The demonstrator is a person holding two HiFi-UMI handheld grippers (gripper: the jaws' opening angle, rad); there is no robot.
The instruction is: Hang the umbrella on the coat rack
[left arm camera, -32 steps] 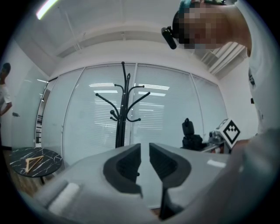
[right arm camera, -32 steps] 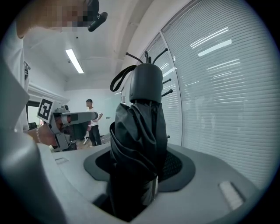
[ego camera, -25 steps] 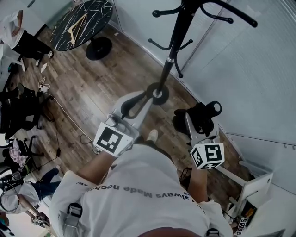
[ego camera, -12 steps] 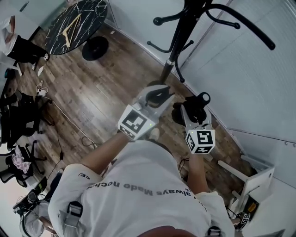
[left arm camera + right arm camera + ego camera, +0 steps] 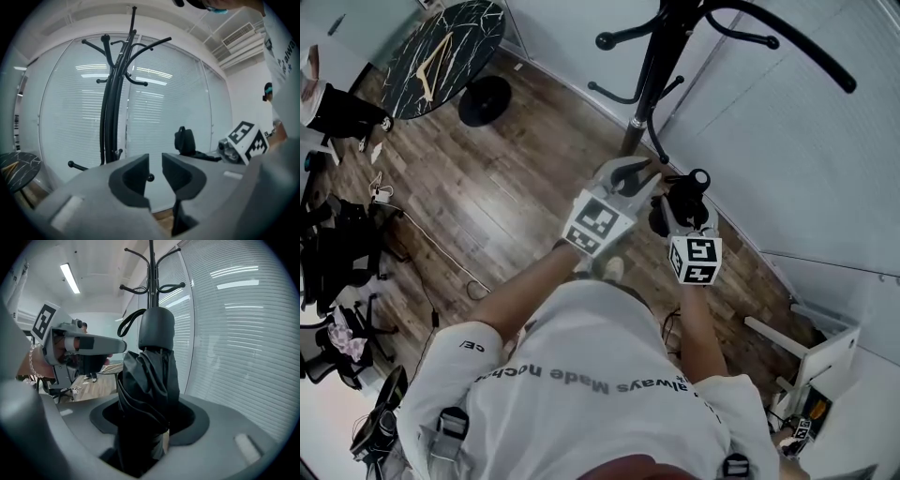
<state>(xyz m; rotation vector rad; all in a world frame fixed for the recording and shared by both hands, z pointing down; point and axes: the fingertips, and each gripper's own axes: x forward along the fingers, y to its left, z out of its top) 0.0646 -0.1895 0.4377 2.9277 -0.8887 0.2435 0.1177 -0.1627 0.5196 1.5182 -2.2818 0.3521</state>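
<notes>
The black coat rack (image 5: 654, 66) stands against the blinds, its hooks spreading at the top of the head view. My right gripper (image 5: 682, 204) is shut on the folded black umbrella (image 5: 673, 214), which stands upright between the jaws with its rounded handle (image 5: 156, 329) and wrist strap (image 5: 127, 323) on top. Just to its left, my left gripper (image 5: 628, 173) holds nothing; its jaws stand a narrow gap apart (image 5: 155, 174). The left gripper view faces the rack (image 5: 112, 103), with the umbrella (image 5: 185, 140) at right. Behind the umbrella in the right gripper view is the rack (image 5: 151, 273).
A round black marble table (image 5: 441, 52) with a wooden hanger on it stands at the back left. Cables (image 5: 422, 234) trail over the wood floor toward dark chairs (image 5: 337, 253). White blinds (image 5: 787, 141) close the right side. A white stand (image 5: 811, 356) sits at lower right.
Both grippers have moved up the picture toward the rack's pole and closer to each other. The left one swung rightward; the umbrella stayed in the right gripper.
</notes>
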